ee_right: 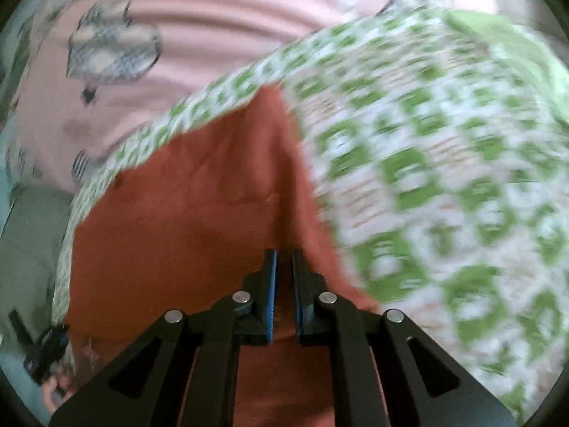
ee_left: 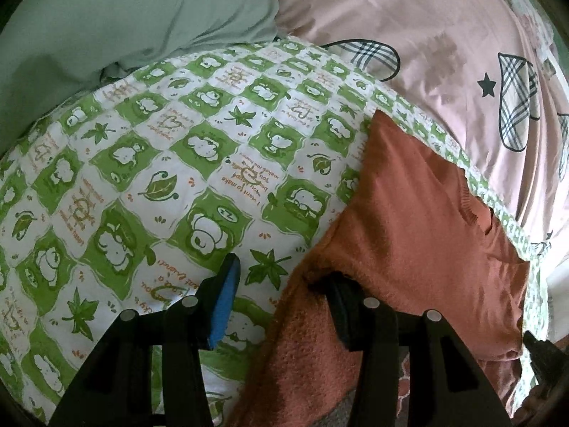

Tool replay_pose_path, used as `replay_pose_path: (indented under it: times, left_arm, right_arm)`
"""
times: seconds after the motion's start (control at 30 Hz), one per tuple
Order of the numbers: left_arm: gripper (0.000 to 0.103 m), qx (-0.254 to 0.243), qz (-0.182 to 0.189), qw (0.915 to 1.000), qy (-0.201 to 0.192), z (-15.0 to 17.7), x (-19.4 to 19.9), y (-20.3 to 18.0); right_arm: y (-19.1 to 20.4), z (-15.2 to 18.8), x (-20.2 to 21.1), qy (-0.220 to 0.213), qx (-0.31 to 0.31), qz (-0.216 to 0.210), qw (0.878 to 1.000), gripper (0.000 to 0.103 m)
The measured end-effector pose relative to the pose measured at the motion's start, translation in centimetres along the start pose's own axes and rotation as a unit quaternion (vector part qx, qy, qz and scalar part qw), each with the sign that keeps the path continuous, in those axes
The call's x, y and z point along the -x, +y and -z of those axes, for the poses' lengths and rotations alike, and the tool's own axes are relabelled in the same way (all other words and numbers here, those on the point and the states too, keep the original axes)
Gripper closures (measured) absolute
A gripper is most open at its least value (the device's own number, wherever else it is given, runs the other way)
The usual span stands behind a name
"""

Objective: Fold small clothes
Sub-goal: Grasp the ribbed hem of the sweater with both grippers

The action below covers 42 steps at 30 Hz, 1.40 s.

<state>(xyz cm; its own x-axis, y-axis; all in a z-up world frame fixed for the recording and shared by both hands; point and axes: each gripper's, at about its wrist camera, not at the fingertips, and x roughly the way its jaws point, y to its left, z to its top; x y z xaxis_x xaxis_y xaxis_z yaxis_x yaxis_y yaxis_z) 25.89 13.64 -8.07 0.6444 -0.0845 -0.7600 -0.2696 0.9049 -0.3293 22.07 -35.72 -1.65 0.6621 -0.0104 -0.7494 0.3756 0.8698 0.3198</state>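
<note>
A rust-orange knit garment (ee_left: 419,213) lies on the green-and-white printed quilt (ee_left: 170,163), toward its right edge. My left gripper (ee_left: 281,270) is at the garment's left hem with its jaws well apart. Its blue-padded finger (ee_left: 224,299) rests on bare quilt, and the hem drapes over the other finger (ee_left: 341,316). In the blurred right wrist view the garment (ee_right: 199,206) fills the middle. My right gripper (ee_right: 284,252) is nearly closed, with orange fabric showing in the narrow slit between its pads. The other gripper (ee_right: 42,356) and a hand (ee_right: 53,391) show at the lower left.
A pink sheet (ee_left: 426,35) with plaid shapes and stars lies beyond the quilt. A sage-green pillow (ee_left: 124,17) sits at the back left. The quilt (ee_right: 444,178) spreads wide to the right of the garment in the right wrist view.
</note>
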Motion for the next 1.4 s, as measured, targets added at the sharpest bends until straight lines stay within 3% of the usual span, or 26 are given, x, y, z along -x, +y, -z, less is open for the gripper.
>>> replay_pose_path:
  times: [0.07,0.17,0.2,0.27,0.33,0.47,0.6,0.73,0.97,1.27,1.4]
  left_arm:
    - [0.054,-0.002,-0.002,1.0,0.002,0.1,0.0,-0.1]
    - [0.054,-0.004,-0.006,1.0,0.004,0.0,-0.1,-0.2]
    - [0.054,-0.002,-0.003,1.0,0.006,-0.2,-0.2,-0.1]
    - [0.053,0.002,0.006,0.9999,0.011,-0.4,-0.2,0.2]
    - [0.053,0.0,0.014,0.9997,0.022,-0.6,-0.3,0.4]
    - [0.054,-0.032,0.022,0.9985,0.038,-0.6,0.9,0.4]
    - [0.055,-0.068,0.034,0.9959,0.049,0.7,3.1,1.0]
    - [0.053,-0.093,0.072,0.9903,0.074,3.4,5.6,2.0]
    - [0.044,-0.13,0.095,0.9809,0.108,8.4,9.2,2.9]
    - [0.045,-0.126,0.175,0.9652,0.148,14.7,13.8,6.5]
    - [0.046,-0.127,0.207,0.9582,0.151,17.0,15.7,7.5]
  right_arm:
    - [1.0,-0.3,1.3,-0.023,0.014,-0.022,0.999,0.094]
    - [4.0,-0.2,-0.9,0.031,0.059,-0.081,0.994,0.094]
    - [4.5,0.1,-2.0,0.048,0.071,-0.08,0.993,0.094]
    - [4.6,1.0,-5.0,0.099,0.087,-0.037,0.991,0.094]
    - [3.2,1.4,-5.6,0.106,0.058,-0.051,0.991,0.094]
    - [1.1,1.5,-0.9,0.075,0.025,-0.074,0.994,0.091]
    - [-0.9,2.5,2.9,0.065,0.031,-0.073,0.995,0.054]
    - [-3.1,3.8,4.5,0.083,0.033,-0.069,0.994,0.054]
    - [-6.0,8.1,6.3,0.124,0.03,-0.076,0.989,0.054]
    - [-8.1,15.8,12.3,0.174,0.024,-0.215,0.961,0.053]
    - [-8.5,19.1,14.6,0.183,0.028,-0.251,0.95,0.054]
